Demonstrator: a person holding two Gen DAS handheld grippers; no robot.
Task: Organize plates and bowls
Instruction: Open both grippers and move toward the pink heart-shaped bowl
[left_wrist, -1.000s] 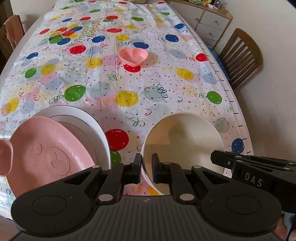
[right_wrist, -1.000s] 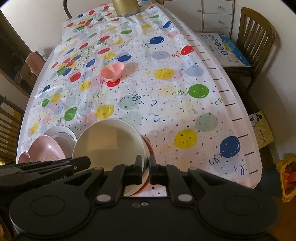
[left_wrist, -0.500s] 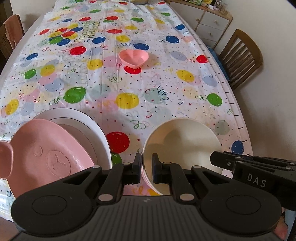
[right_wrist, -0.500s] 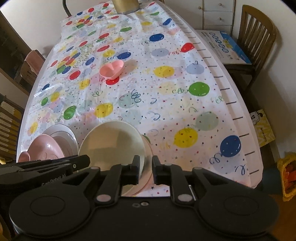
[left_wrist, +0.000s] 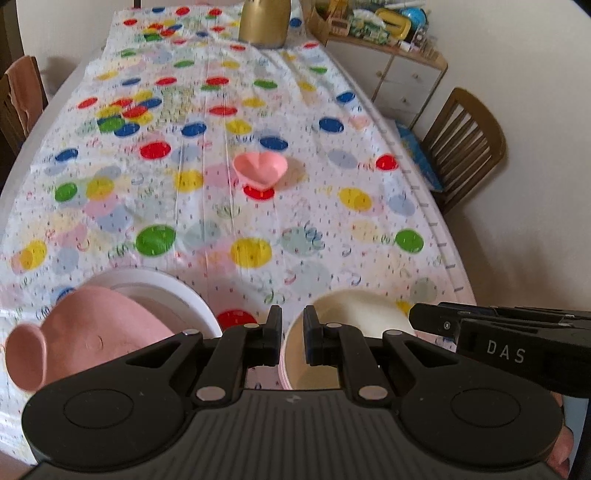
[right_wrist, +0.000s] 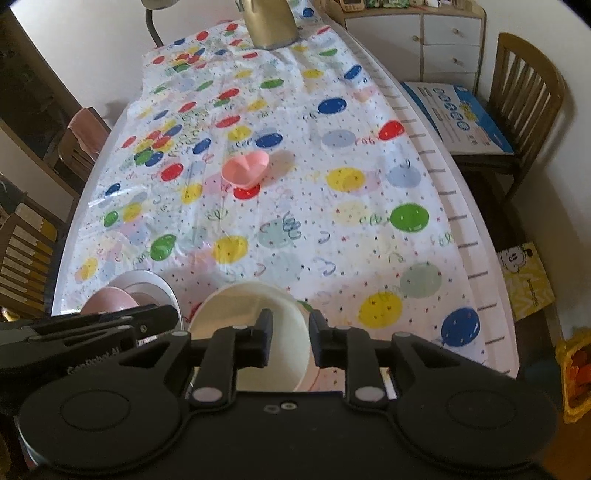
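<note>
We see the right gripper (right_wrist: 290, 341) opening, its jaws now off the cream bowl (right_wrist: 251, 332) it pinched a second ago; the bowl sits nested near the table edge, so stacking looks done; the left gripper (left_wrist: 290, 338) stays shut, gripping that bowl's rim.

Pink heart bowl (left_wrist: 260, 170), cream bowl (right_wrist: 251, 314), balloon-print multicolour tablecloth (left_wrist: 295, 236).

Black ribbed tool (left_wrist: 291, 325) bodies (silver pivot pins, "DAS" lettering).
</note>
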